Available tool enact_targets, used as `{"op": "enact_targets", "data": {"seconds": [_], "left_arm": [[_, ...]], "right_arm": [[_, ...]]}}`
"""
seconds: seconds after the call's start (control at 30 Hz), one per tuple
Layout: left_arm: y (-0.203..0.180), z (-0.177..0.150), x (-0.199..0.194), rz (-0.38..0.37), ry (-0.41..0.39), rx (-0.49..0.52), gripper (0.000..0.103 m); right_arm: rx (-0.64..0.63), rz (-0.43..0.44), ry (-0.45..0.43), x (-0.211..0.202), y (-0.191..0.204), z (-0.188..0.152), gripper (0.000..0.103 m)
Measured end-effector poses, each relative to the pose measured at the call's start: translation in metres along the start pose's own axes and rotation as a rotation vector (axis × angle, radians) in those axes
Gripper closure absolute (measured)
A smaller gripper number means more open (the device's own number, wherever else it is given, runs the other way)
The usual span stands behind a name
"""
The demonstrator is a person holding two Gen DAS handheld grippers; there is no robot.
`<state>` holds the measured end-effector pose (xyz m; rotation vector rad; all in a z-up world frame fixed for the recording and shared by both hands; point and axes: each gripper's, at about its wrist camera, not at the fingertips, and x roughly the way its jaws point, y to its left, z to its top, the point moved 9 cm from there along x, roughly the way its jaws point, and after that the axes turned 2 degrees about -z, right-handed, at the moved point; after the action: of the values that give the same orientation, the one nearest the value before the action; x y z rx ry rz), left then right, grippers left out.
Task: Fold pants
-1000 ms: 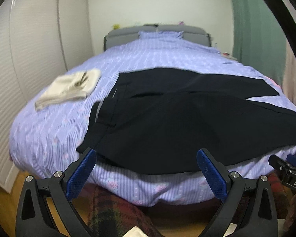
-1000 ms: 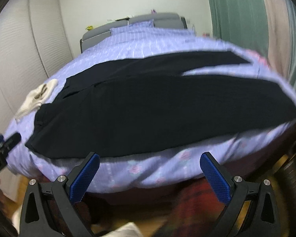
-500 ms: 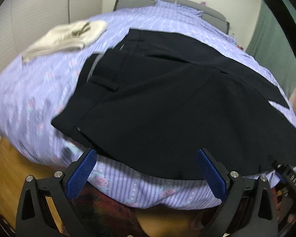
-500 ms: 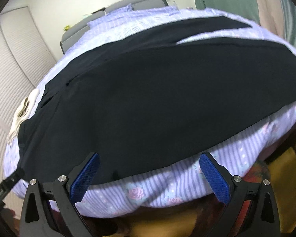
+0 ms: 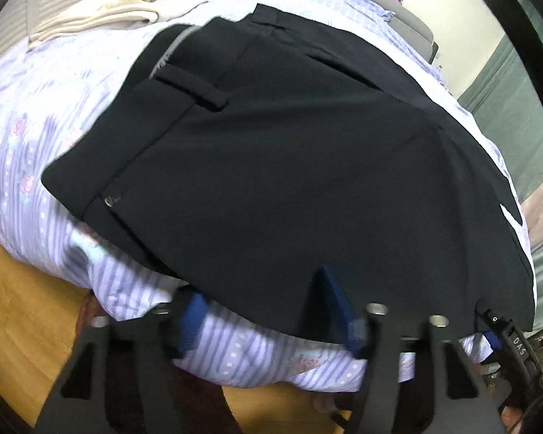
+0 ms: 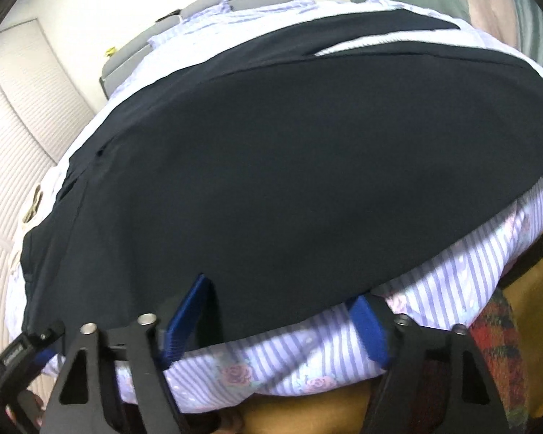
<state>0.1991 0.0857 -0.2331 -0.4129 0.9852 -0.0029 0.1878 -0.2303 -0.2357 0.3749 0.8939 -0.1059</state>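
Left wrist: pants [image 5: 289,166] flat on bed [image 5: 36,137].

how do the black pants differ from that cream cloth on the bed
The pants are black; the cream cloth is pale. The pants lie spread across the near edge of the bed, while the cloth sits folded farther back, left of the waistband. The left gripper and right gripper straddle the pants' hem; nothing touches the cloth. Both rest on the bed.
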Motion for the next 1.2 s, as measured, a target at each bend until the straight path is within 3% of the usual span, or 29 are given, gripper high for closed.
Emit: {"op": "enact_targets", "data": {"seconds": [0.07,0.13,0.2,0.43,0.77,0.93,1.2], "left_arm": [[0.001,0.005,-0.007,0.020,-0.025,0.007,0.079],[-0.004,0.008,-0.016,0.021,-0.045,0.031,0.086],[-0.008,0.009,-0.026,0.039,-0.078,0.078,0.092],[-0.033,0.031,-0.067,0.021,-0.209,0.148,0.096],[-0.087,0.121,-0.123,0.030,-0.449,0.302,0.096],[-0.110,0.174,-0.116,0.036,-0.510,0.340,0.096],[-0.130,0.267,-0.073,0.077,-0.488,0.352,0.096]], "right_arm": [[-0.010,-0.013,-0.007,-0.003,0.002,0.001,0.056],[-0.011,-0.018,-0.017,-0.007,0.001,0.007,0.076],[-0.015,-0.014,-0.033,-0.013,-0.001,0.013,0.088],[-0.030,0.037,-0.149,-0.048,0.017,0.058,0.094],[-0.060,0.079,-0.349,-0.104,0.034,0.136,0.095],[-0.068,0.090,-0.388,-0.092,0.051,0.196,0.095],[-0.113,0.065,-0.328,-0.035,0.079,0.279,0.095]]}}
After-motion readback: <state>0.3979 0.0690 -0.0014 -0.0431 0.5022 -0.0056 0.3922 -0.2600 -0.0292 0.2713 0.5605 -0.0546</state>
